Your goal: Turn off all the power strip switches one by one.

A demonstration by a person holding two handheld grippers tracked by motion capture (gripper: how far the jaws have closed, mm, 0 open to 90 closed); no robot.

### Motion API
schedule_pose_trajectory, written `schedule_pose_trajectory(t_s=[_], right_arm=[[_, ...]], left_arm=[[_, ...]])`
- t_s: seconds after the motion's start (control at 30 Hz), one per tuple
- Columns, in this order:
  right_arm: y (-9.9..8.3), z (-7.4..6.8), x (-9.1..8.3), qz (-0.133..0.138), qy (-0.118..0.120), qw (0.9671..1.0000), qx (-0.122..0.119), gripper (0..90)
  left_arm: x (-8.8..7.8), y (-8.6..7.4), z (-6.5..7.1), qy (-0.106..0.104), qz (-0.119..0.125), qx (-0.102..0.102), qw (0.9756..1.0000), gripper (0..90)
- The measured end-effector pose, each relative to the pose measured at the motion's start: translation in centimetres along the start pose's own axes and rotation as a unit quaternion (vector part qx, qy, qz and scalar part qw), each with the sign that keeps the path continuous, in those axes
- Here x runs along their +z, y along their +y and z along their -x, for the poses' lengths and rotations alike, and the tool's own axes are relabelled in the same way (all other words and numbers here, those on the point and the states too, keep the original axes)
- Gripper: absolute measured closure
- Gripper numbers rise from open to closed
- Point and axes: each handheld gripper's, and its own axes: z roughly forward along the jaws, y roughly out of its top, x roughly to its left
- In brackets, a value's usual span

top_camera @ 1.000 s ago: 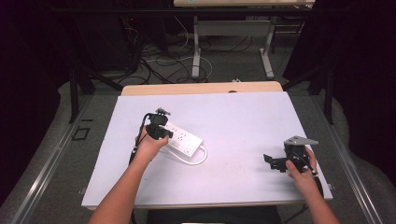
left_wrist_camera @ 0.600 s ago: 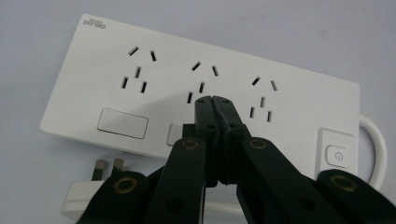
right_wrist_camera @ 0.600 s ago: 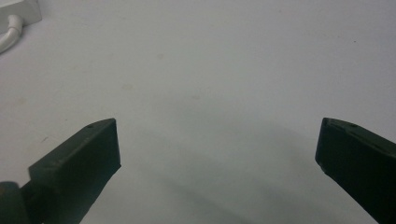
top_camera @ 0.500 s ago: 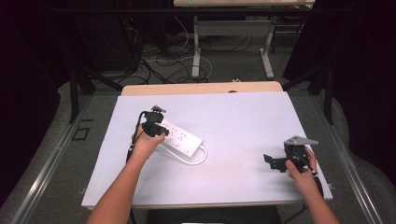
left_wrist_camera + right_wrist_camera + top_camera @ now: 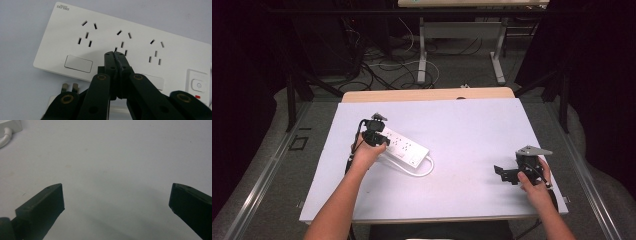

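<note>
Hovering over white power strip (image 5: 120,47), L gripper (image 5: 115,53) jaws pressed together, R gripper (image 5: 116,197) wide, nothing held.

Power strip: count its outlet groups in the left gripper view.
3 on the power strip: left group, middle group at the shut left gripper, right group.

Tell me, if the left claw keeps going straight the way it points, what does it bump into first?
Probably the white power strip. The shut left claw points at its middle set of socket holes, with nothing between. How near the tips are is hard to judge.
</note>
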Motion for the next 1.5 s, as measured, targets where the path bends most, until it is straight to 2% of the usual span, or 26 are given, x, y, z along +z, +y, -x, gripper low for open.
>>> schedule_pose_trajectory(t_s=[0.03,0.13,0.17,0.2,0.33,0.67,0.7,0.87,1.0,1.03,1.07,1.17,1.27,1.4,1.5], right_arm=[[0.00,0.02,0.01,0.000,0.000,1.0000,-0.001,0.0],[0.01,0.02,-0.03,-0.001,-0.002,1.0000,-0.003,0.0],[0.00,0.00,0.01,0.000,0.000,1.0000,-0.001,0.0],[0.00,0.01,0.00,0.000,0.002,1.0000,0.000,0.0],[0.00,0.02,0.00,0.000,0.002,1.0000,0.000,0.0],[-0.04,0.10,0.06,0.000,-0.001,1.0000,-0.007,0.0],[-0.01,0.00,0.02,-0.002,0.001,1.0000,0.000,0.0],[0.00,0.02,-0.03,-0.002,-0.002,1.0000,-0.003,0.0],[0.01,0.01,-0.02,-0.002,-0.001,1.0000,-0.003,0.0],[0.00,0.01,0.03,-0.001,0.001,1.0000,-0.003,0.0],[-0.03,0.11,0.07,0.001,-0.001,1.0000,-0.009,0.0],[0.00,-0.04,0.01,-0.001,0.002,1.0000,-0.002,0.0],[0.00,0.03,0.00,0.001,0.001,1.0000,-0.004,0.0],[-0.02,0.09,0.08,0.000,-0.002,1.0000,-0.008,0.0],[0.00,-0.04,0.02,-0.001,0.002,1.0000,-0.002,0.0]], left_arm=[[0.04,0.00,-0.15,0.002,-0.003,0.004,1.0000,90.0],[0.26,-0.06,-0.29,0.002,-0.004,-0.004,1.0000,90.0],[0.31,-0.06,-0.41,0.002,-0.005,0.000,1.0000,90.0],[0.37,-0.10,-0.38,0.002,-0.005,-0.005,1.0000,90.0],[0.54,-0.14,-0.50,0.005,-0.008,-0.001,1.0000,90.0],[0.72,-0.26,-0.49,0.003,-0.009,-0.006,0.9999,90.0],[0.72,-0.26,-0.49,0.003,-0.009,-0.006,0.9999,90.0],[0.73,-0.24,-0.51,0.002,-0.009,-0.007,0.9999,90.0],[0.76,-0.25,-0.39,0.008,-0.010,0.000,0.9999,90.0],[0.81,-0.25,-0.42,0.011,-0.011,0.007,0.9998,90.0],[0.93,-0.29,-0.40,0.015,-0.014,0.009,0.9997,90.0],[0.98,-0.40,-0.36,0.013,-0.008,0.003,0.9999,90.0],[0.94,-0.43,-0.43,0.014,-0.008,0.008,0.9998,90.0],[0.97,-0.42,-0.40,0.012,-0.008,0.002,0.9999,90.0],[0.94,-0.40,-0.50,0.011,-0.009,0.006,0.9999,90.0]])
